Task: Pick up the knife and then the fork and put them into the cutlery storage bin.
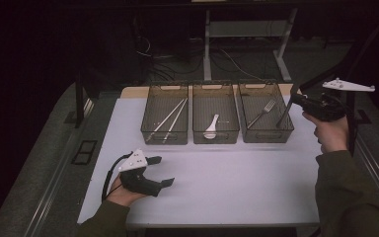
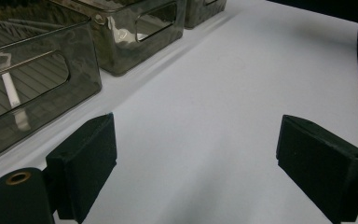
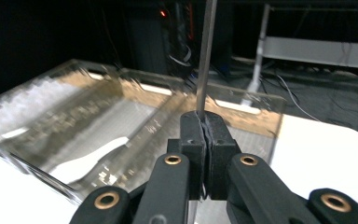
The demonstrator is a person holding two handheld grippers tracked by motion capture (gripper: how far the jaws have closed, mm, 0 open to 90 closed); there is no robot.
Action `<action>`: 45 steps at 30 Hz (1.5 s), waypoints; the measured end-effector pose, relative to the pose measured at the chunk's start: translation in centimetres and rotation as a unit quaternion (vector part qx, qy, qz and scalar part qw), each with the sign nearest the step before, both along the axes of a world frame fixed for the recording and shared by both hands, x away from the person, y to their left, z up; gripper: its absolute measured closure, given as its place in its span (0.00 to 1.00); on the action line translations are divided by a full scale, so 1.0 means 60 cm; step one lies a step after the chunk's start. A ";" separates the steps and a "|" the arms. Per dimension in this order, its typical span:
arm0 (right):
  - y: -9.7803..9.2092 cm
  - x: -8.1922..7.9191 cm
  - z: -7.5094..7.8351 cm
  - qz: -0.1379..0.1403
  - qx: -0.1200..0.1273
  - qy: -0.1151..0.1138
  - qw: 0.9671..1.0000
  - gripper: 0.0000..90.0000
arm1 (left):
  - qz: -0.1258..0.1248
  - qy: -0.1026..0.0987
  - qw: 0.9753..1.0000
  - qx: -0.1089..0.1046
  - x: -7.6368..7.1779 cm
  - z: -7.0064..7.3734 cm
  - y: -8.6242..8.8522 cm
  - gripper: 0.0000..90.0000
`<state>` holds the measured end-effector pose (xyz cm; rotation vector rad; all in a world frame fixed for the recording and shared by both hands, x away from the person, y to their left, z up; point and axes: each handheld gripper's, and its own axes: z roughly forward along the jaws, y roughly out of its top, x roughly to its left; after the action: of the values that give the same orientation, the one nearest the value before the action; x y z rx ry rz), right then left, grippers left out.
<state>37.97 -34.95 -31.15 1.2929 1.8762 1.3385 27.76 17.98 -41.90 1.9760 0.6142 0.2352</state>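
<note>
In the high view, the right tool is held above the right edge of the rightmost of three smoky translucent plastic bins, with a thin metal utensil slanting down from it into that bin, where a silver metal fork already lies. The right gripper view adds what the high view cannot resolve: the right tool has its jaws pressed together on the slim metal handle, which rises straight up out of frame, so its working end is not identifiable there. The middle bin holds a white spoon, and the left bin holds pale chopsticks. The left tool rests low over the near left part of the white table, well apart from the bins. The left gripper view shows the left tool with its jaws spread wide and nothing between them, only bare table, with the bin walls off to one side.
</note>
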 end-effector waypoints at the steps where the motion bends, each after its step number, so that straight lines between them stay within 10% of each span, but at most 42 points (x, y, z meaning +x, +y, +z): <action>1: -0.001 0.002 -0.002 -0.004 -0.006 0.007 1.000 0.98 | -0.002 0.000 1.000 0.000 0.000 0.000 -0.001 0.13; 14: 0.009 0.046 -0.060 -0.006 -0.054 0.076 0.996 0.98 | -0.003 0.004 1.000 0.000 0.001 -0.001 -0.002 0.13; 31: 0.052 0.102 -0.084 0.001 -0.054 0.076 0.996 0.98 | -0.009 0.008 1.000 0.000 0.002 -0.002 -0.005 0.13; 45: 0.084 0.132 -0.116 0.002 -0.080 0.120 0.990 0.97 | -0.012 0.009 1.000 0.002 0.003 -0.002 -0.006 0.13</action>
<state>45.88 -29.88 -38.12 1.4169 2.1000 1.0466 27.94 17.63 -42.01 1.9893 0.6013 0.2042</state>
